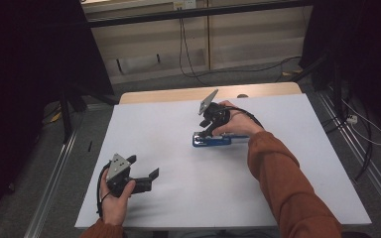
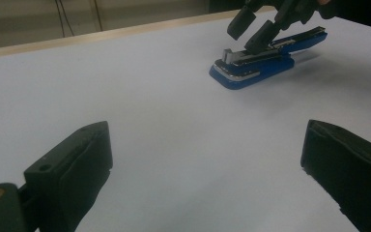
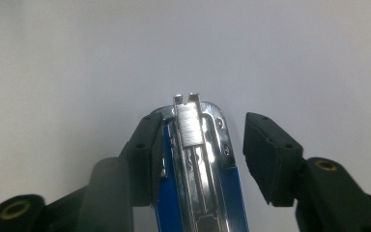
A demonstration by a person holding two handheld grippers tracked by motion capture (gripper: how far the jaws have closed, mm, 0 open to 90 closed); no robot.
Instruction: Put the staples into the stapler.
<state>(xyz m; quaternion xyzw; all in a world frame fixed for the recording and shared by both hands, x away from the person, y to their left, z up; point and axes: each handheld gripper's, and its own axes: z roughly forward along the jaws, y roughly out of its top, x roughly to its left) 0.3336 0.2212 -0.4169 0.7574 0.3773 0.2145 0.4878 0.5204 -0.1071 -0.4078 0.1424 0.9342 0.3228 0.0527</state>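
Blue stapler point(image 1: 212, 140) at frame centre on white table point(image 1: 178, 208). Right gripper point(image 3: 198, 154) over its front, jaws spread astride, not yet pinching. Probably grasping step: next, close squarely. Left gripper point(image 1: 141, 173) lower left, jaws spread, empty.

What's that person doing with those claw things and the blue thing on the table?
A person sits at a white table holding a grabbing tool in each hand. The right tool is reaching down over a blue stapler lying on the table, with its open jaws on either side of the stapler's metal front end. One jaw looks to be touching it, the other is still apart, so it is not gripped yet. The left tool is open too, holding nothing, nearer the person and pointing toward the stapler.
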